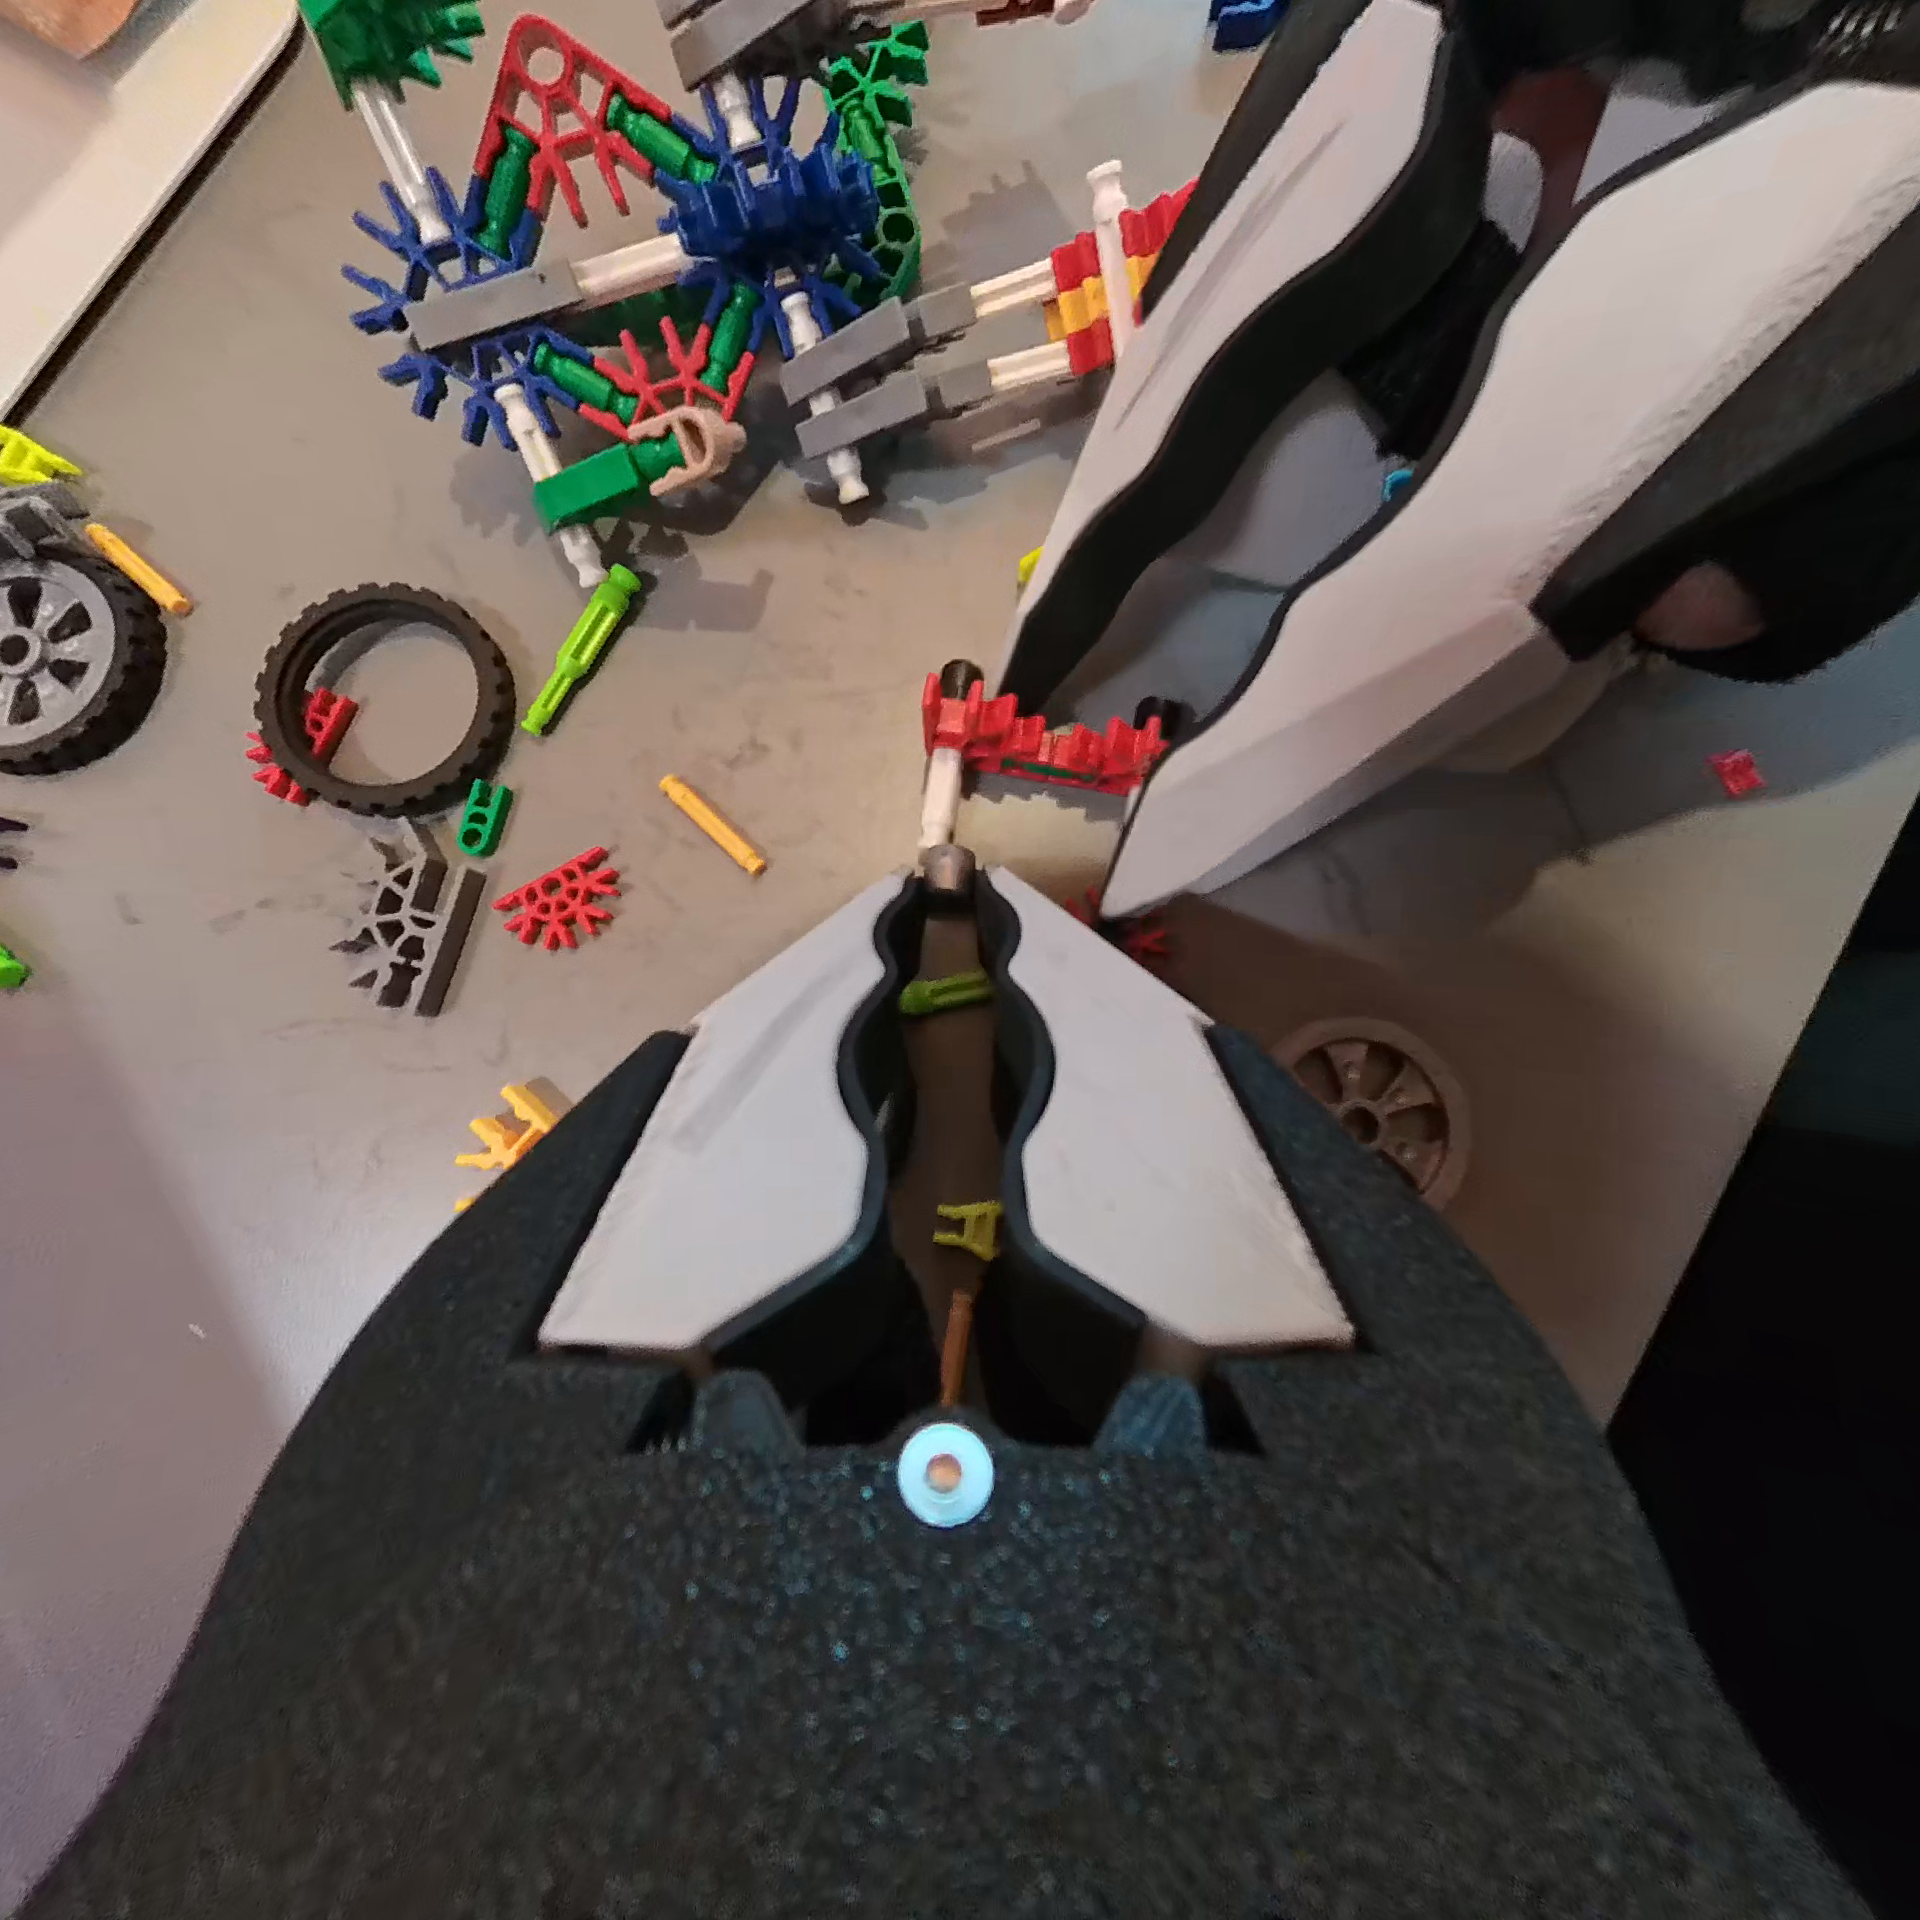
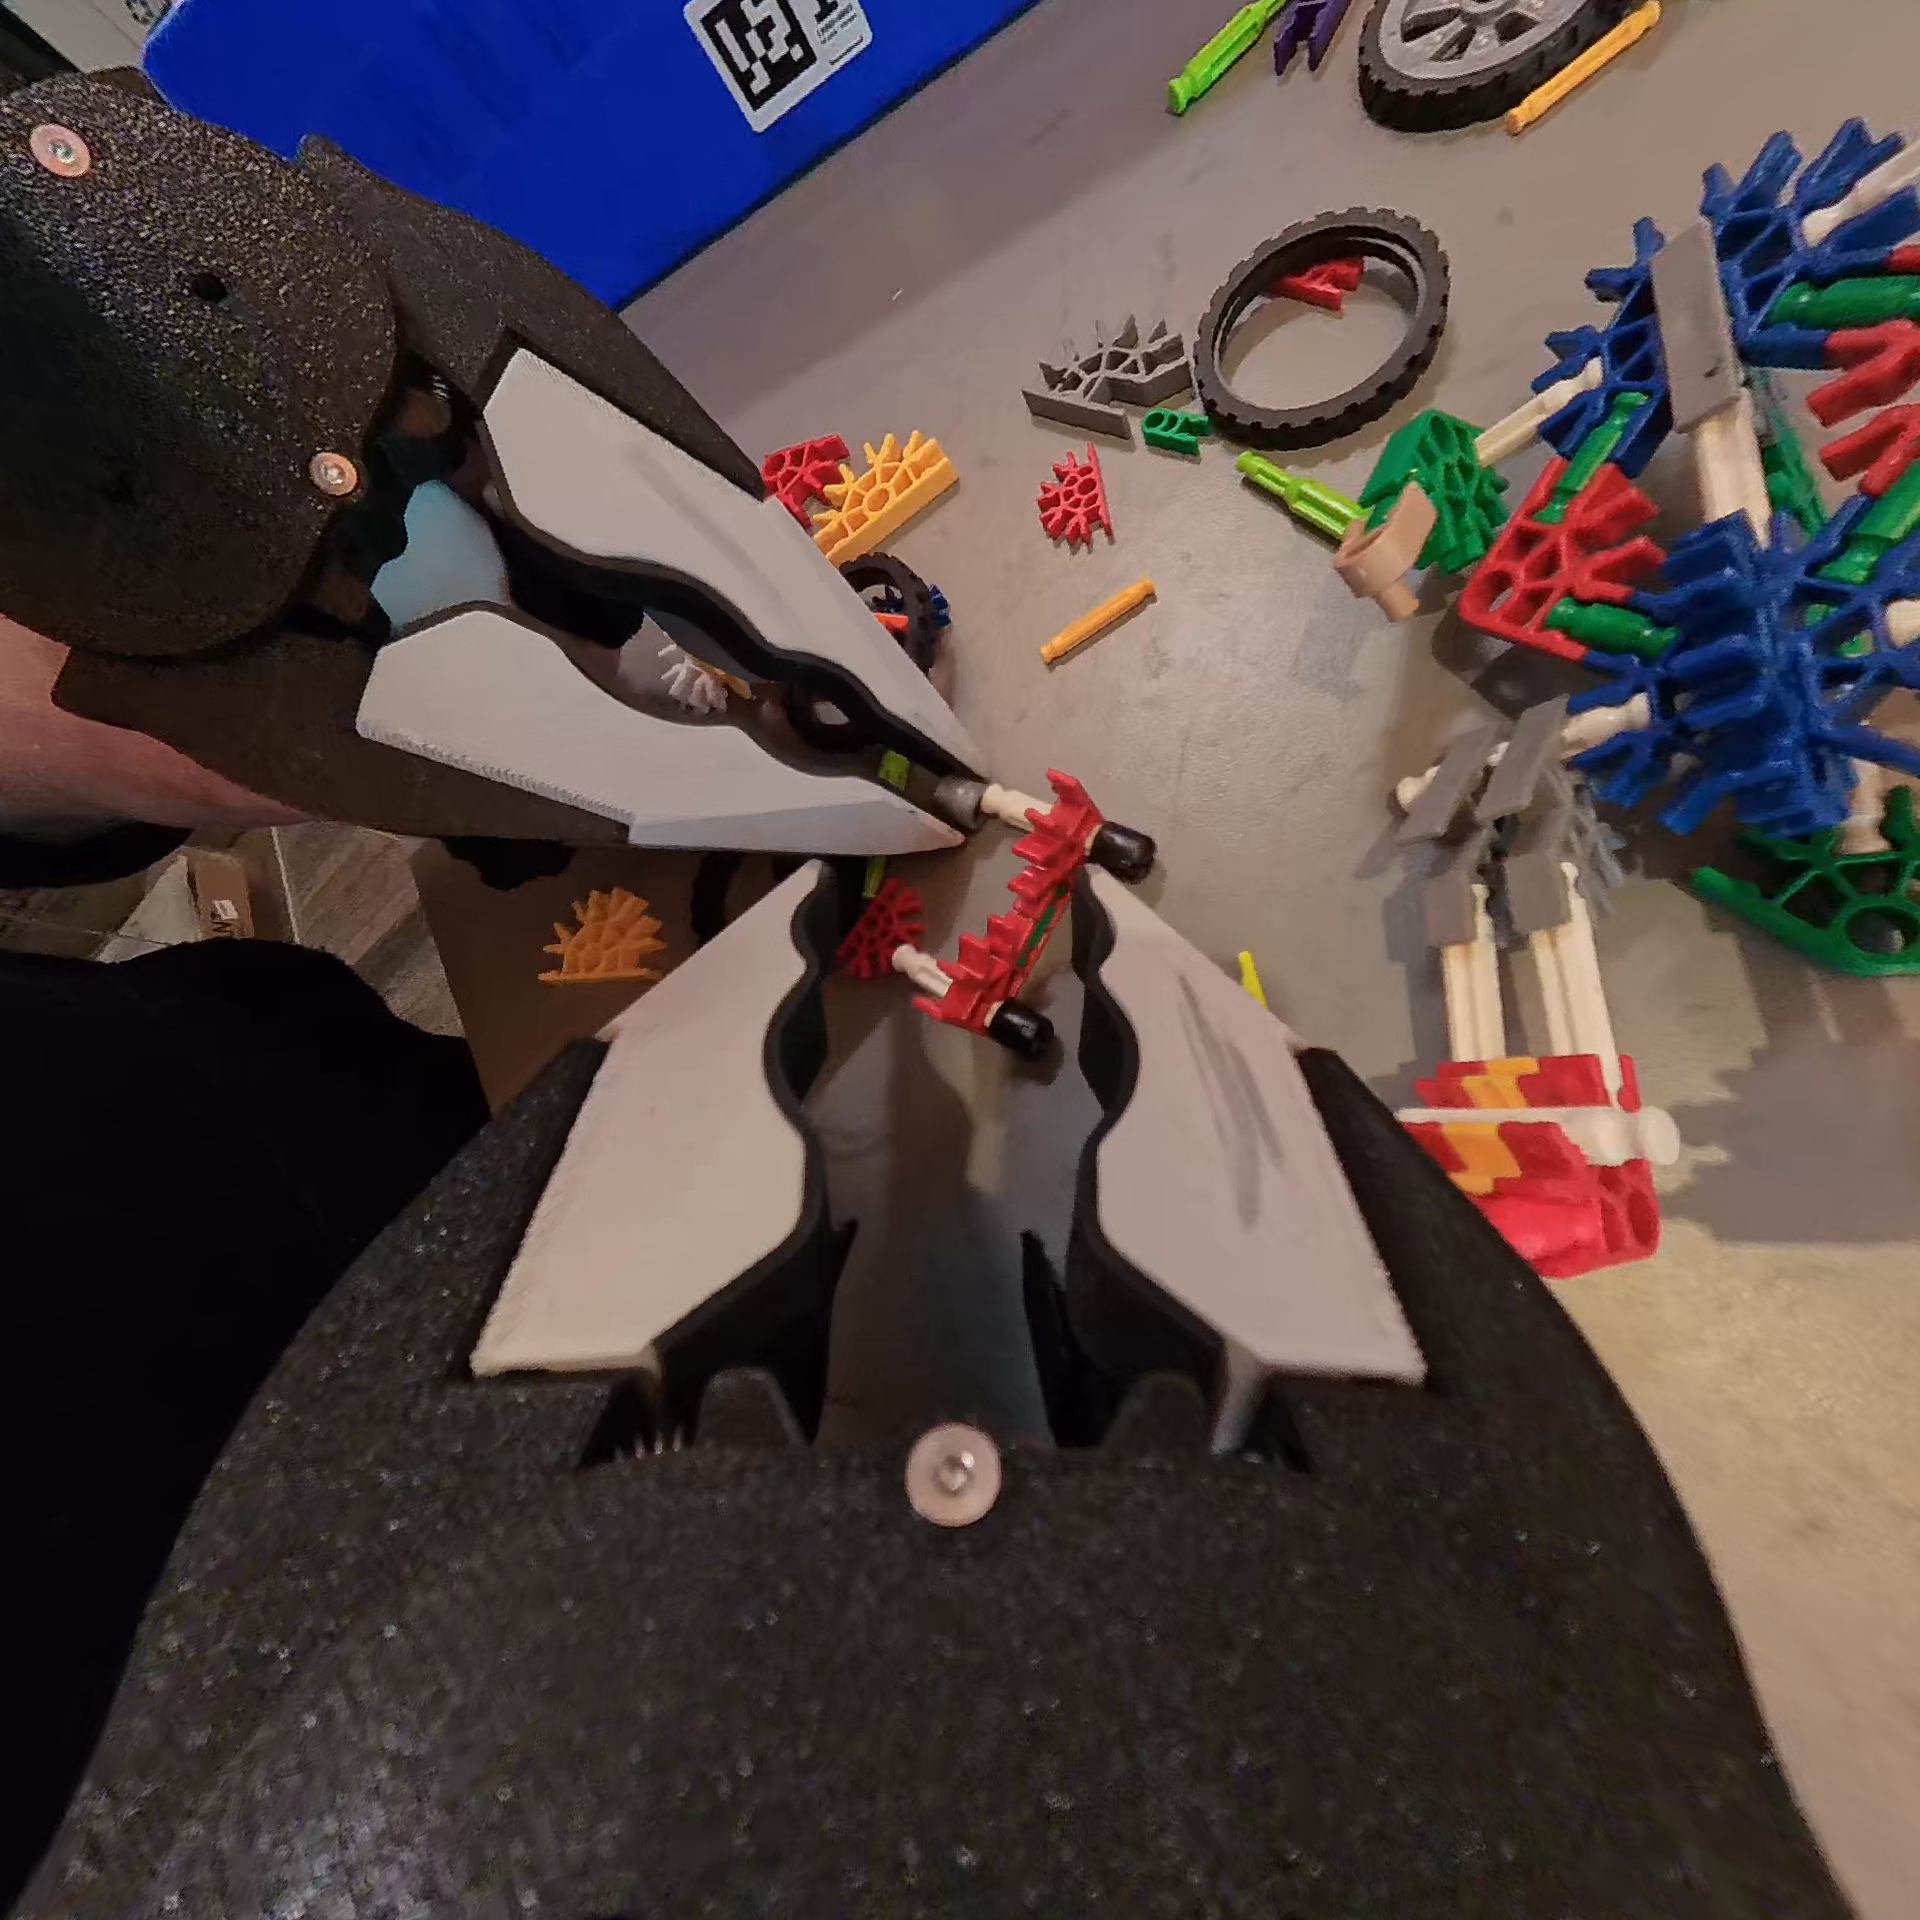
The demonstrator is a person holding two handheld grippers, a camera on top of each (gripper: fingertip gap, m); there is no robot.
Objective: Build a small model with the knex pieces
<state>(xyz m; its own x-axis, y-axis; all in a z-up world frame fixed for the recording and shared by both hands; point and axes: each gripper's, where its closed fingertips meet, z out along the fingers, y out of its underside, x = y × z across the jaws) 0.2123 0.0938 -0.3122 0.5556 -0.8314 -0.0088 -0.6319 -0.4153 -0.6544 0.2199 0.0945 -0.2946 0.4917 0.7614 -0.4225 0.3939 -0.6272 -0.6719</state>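
- The red piece [image 2: 997,935], two toothed red connectors side by side with white rods and black caps through them, lies at the near edge of the table [image 1: 831,623], between the two grippers.
- The left gripper [image 1: 948,878] is pinched narrow on a grey cap [image 1: 948,864] at the end of one white rod [image 1: 938,800] of that piece.
- The right gripper [image 2: 951,883] stands wide with the red piece between its fingers. Whether either finger touches it cannot be told.
- Loose parts lie near: a yellow rod [image 1: 712,824], a red snowflake connector [image 1: 561,896] and a tyre [image 1: 384,701]. A big multicoloured model [image 1: 748,218] stands farther off.
- The right wrist view alone shows both black caps, the second rod's stub and a blue bin [image 2: 520,125] behind the left gripper.
- The left wrist view alone shows a brown hub [image 1: 1371,1107] beside its own gripper, near the table edge.
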